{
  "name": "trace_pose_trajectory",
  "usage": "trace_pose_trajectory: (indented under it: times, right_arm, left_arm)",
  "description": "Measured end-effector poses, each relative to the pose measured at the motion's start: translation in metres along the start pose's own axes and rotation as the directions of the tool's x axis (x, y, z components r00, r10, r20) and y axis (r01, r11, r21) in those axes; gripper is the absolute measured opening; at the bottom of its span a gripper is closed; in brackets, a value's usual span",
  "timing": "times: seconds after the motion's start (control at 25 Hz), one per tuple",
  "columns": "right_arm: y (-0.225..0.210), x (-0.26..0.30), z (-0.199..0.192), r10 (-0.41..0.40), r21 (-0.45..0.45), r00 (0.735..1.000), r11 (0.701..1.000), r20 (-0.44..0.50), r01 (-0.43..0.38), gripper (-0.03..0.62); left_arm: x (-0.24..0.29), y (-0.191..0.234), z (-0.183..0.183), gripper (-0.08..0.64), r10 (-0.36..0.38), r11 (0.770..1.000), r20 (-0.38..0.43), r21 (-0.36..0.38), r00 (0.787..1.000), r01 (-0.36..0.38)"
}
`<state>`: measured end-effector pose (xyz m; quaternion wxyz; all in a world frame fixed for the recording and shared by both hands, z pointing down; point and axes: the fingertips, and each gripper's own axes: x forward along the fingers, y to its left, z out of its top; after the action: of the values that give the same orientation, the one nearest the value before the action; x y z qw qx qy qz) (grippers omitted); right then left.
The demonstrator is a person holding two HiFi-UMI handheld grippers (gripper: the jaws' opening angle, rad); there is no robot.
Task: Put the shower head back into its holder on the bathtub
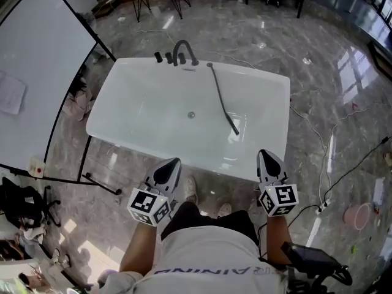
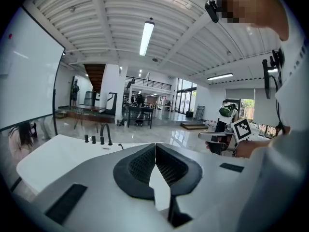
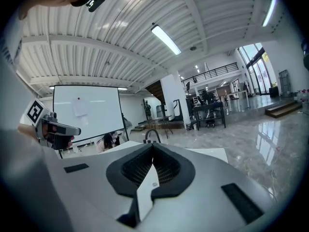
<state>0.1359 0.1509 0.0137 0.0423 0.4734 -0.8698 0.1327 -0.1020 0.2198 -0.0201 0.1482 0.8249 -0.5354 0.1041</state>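
Note:
A white bathtub (image 1: pixel 269 133) stands on the marble floor in front of me. The dark shower head and its hose (image 1: pixel 223 101) lie inside the tub, running from the far rim down toward the right. A black faucet (image 1: pixel 182 52) (image 2: pixel 105 133) (image 3: pixel 152 135) and small knobs (image 1: pixel 163 57) sit on the far rim; I cannot tell which fitting is the holder. My left gripper (image 1: pixel 176 160) (image 2: pixel 155 144) and right gripper (image 1: pixel 262 152) (image 3: pixel 153 144) hover just short of the near rim. Both are shut and hold nothing.
A large whiteboard (image 1: pixel 37 72) on a black stand (image 1: pixel 101 185) flanks the tub's left side. Cables (image 1: pixel 331 164) trail over the floor on the right, near a pink bucket (image 1: pixel 357 216). Bags (image 1: pixel 18 207) lie at the lower left. Tables stand beyond the tub.

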Motion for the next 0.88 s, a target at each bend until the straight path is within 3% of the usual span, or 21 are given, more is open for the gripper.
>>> trace_pose_trajectory:
  times: [0.36, 0.64, 0.88]
  right_arm:
    - [-0.02, 0.032, 0.019, -0.135, -0.018, 0.991, 0.991, 0.004, 0.135, 0.012]
    - [0.004, 0.115, 0.058, -0.237, -0.071, 0.971, 0.969, 0.027, 0.238, 0.012]
    - [0.034, 0.178, 0.069, -0.301, -0.098, 0.953, 0.949, 0.009, 0.301, 0.011]
  left_arm:
    - [0.062, 0.031, 0.045, 0.018, -0.164, 0.986, 0.071, 0.043, 0.984, 0.162]
    - [0.094, 0.125, 0.078, 0.018, -0.242, 0.969, 0.081, 0.061, 0.967, 0.238]
    - [0.122, 0.206, 0.08, 0.018, -0.305, 0.952, 0.055, 0.053, 0.951, 0.303]
